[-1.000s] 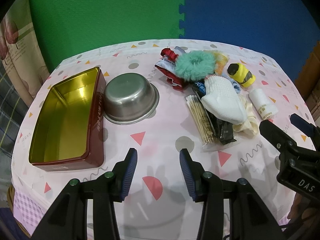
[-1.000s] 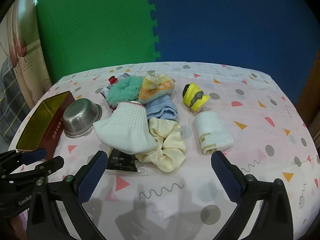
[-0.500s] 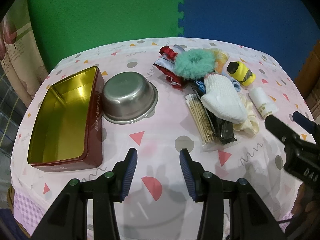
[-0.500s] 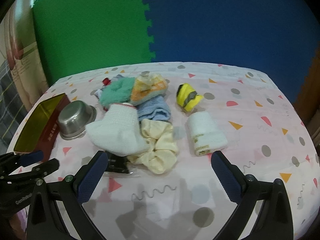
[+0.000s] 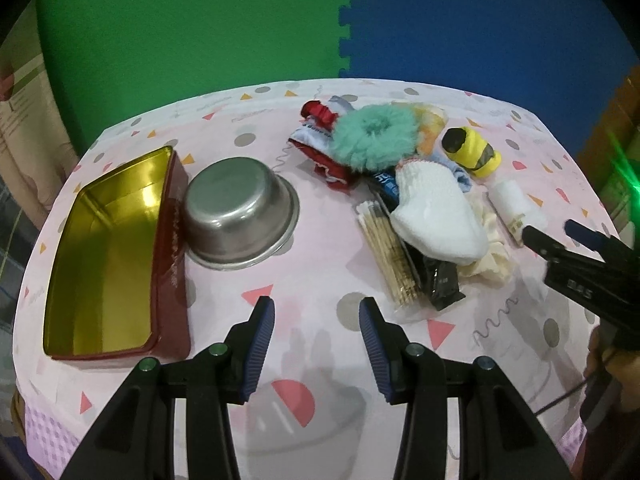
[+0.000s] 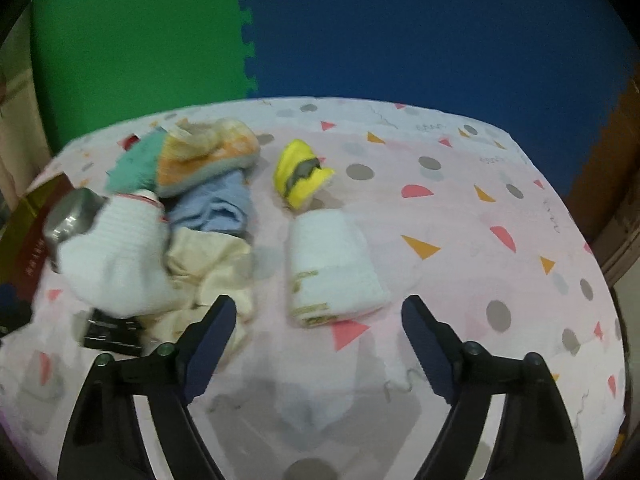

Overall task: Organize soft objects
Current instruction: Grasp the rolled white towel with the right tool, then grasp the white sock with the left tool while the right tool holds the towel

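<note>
A pile of soft things lies on the patterned table: a teal fluffy scrunchie (image 5: pixel 374 136), a white knitted sock (image 5: pixel 436 208), a cream scrunchie (image 6: pixel 212 268), a blue cloth (image 6: pixel 216 208), an orange-yellow cloth (image 6: pixel 204 156), a yellow plush toy (image 6: pixel 300 178) and a rolled white towel (image 6: pixel 332 272). My right gripper (image 6: pixel 320 312) is open, just in front of the towel, its fingers wider than it. My left gripper (image 5: pixel 316 320) is open and empty over bare table. A gold-lined red tin (image 5: pixel 108 248) stands open at the left.
An upturned steel bowl (image 5: pixel 236 212) sits beside the tin. A bag of toothpicks (image 5: pixel 390 248), a black packet (image 5: pixel 440 280) and red packets (image 5: pixel 320 120) lie by the pile. Green and blue foam mats stand behind the table.
My right gripper has moved forward and to the right, so the rolled towel now lies close between its open fingers. My left gripper has barely moved.
</note>
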Demonstrator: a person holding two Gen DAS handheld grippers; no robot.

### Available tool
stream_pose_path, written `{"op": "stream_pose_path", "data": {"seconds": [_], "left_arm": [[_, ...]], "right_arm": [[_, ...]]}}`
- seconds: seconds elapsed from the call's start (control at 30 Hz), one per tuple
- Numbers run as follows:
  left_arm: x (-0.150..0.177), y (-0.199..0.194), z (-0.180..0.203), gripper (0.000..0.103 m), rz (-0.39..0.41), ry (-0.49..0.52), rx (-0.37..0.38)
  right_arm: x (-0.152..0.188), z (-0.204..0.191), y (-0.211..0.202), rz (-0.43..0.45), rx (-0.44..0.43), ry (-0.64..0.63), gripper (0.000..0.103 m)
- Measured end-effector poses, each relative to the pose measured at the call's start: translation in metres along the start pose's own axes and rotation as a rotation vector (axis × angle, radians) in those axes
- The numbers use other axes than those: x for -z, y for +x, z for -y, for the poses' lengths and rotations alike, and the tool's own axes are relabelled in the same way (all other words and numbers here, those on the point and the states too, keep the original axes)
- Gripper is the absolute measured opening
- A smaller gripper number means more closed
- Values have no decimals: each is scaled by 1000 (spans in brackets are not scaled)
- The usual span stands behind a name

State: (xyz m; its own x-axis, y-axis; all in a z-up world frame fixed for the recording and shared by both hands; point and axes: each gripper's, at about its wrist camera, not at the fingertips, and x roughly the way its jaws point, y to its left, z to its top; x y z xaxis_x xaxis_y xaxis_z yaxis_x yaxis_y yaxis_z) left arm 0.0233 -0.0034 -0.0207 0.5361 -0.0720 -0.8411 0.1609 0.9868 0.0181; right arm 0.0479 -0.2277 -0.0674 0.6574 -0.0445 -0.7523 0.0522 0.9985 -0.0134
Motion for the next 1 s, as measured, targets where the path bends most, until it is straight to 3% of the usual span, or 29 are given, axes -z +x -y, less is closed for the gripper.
{"op": "stream_pose_path", "data": {"seconds": [0.33,0.4,0.63,0.8,1.0], "left_arm": [[-16,2,13,45,2,38,48],[-18,1,18,45,10,48,70],[-26,1,38,52,23,110,117],[-33,8,44,54,0,102,204],[-36,27,43,55,-29,49,252]], "right_arm": [[-12,20,45,-37,-23,24,71],[-13,19,51,-39,-37,21,59],[-11,20,51,-10,-37,46,43],[-10,21,53,-11,-40,52,44],[-11,22,54,-15,-50,51,47]]}}
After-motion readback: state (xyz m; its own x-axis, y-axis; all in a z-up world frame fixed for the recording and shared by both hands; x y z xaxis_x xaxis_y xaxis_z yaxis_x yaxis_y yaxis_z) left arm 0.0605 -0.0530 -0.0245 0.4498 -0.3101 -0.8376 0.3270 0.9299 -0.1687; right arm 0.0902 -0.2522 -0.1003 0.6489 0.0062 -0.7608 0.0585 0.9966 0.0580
